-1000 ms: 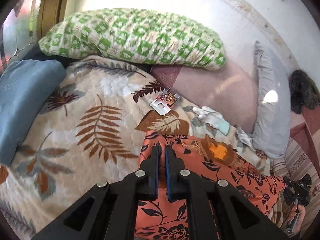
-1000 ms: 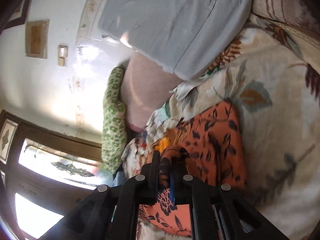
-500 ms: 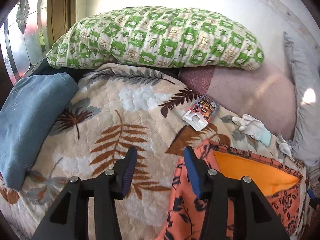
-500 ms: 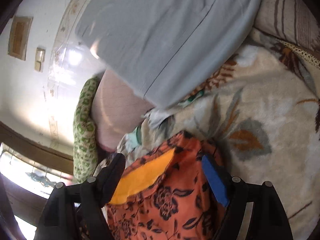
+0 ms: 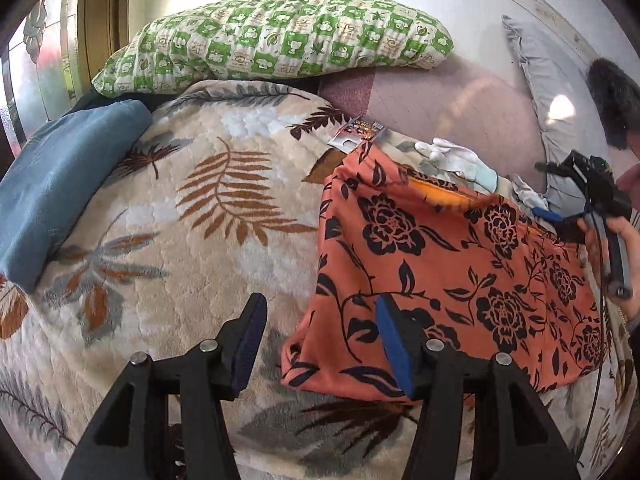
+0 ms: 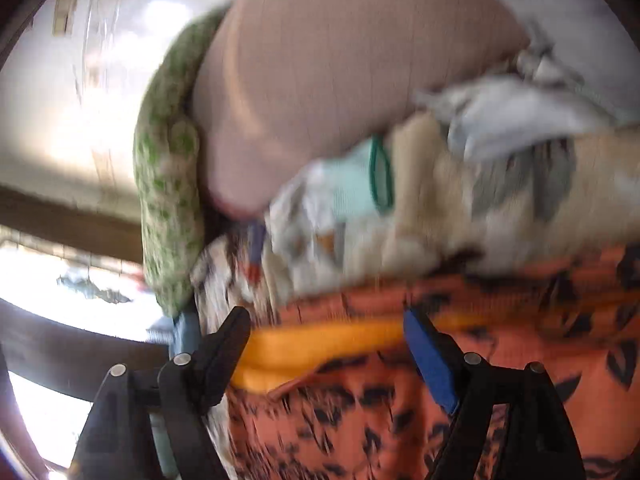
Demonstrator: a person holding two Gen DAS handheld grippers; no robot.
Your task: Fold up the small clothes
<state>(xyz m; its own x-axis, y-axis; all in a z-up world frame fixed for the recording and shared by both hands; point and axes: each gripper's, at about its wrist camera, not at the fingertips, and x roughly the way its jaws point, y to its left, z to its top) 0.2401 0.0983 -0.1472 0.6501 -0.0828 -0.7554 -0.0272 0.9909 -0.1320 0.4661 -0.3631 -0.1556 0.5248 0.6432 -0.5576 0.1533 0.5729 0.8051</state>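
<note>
Cream plush blanket with brown and grey leaf print point(image 5: 192, 216) covers the bed and fills most of the left wrist view.

Far side: long green-and-white checked pillow point(image 5: 280, 40) against the wall, with a dusty-pink cushion point(image 5: 452, 108) to its right and a pale grey pillow point(image 5: 536, 92) further right. Folded blue fleece cloth point(image 5: 60, 184) lies at the left edge of the blanket.

Orange fabric garment with black floral print point(image 5: 440, 272) lies flat on the right half of the blanket, a yellow-orange lining point(image 5: 444, 196) showing at its far edge.

Left gripper point(image 5: 316, 340), near centre: jaws wide apart, holding nothing. Its right finger is over the garment's near-left edge, its left finger over bare blanket.

Right gripper point(image 6: 326, 344): jaws wide apart, nothing between them, over the garment's lining edge. The right wrist view is motion-blurred, so contact cannot be judged. The same tool shows at the far right of the left wrist view, held in a hand point(image 5: 612, 248).

White glove with pale mint cuff point(image 5: 456, 158) lies just beyond the garment's far edge. Small printed card packet point(image 5: 358, 132) sits near the garment's far-left corner.
</note>
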